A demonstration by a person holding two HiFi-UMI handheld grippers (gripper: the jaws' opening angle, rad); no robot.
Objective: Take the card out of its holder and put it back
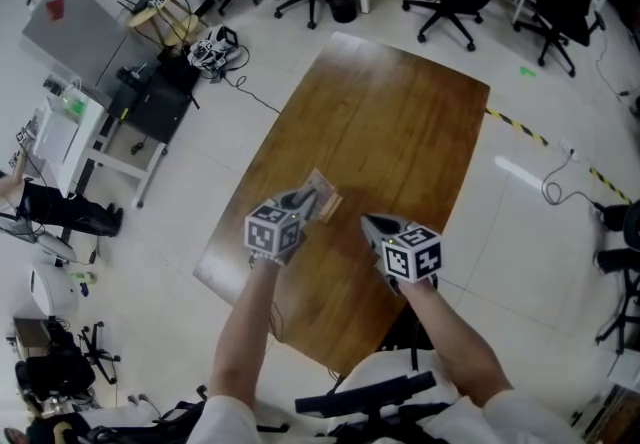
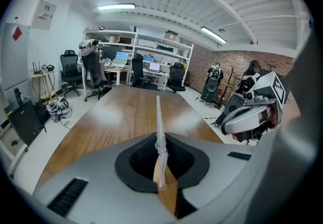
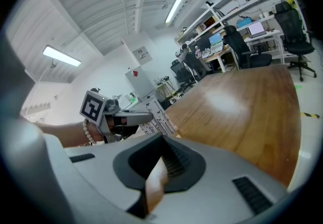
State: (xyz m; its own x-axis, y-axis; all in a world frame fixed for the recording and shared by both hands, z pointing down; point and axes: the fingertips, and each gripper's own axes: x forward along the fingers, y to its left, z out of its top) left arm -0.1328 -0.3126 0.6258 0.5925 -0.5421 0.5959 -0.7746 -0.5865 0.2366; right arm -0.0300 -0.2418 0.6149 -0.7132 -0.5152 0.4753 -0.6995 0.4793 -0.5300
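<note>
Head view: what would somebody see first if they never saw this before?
Probably the left tool and the right tool, each with a black-and-white marker cube, side by side over the near half of the long brown table. The left tool pinches a flat card holder by its edge; the right tool holds nothing.

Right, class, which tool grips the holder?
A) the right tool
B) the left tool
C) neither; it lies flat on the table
B: the left tool is shut on the thin holder, seen edge-on over the table, while the right tool sits apart from it with nothing between its jaws.
</note>
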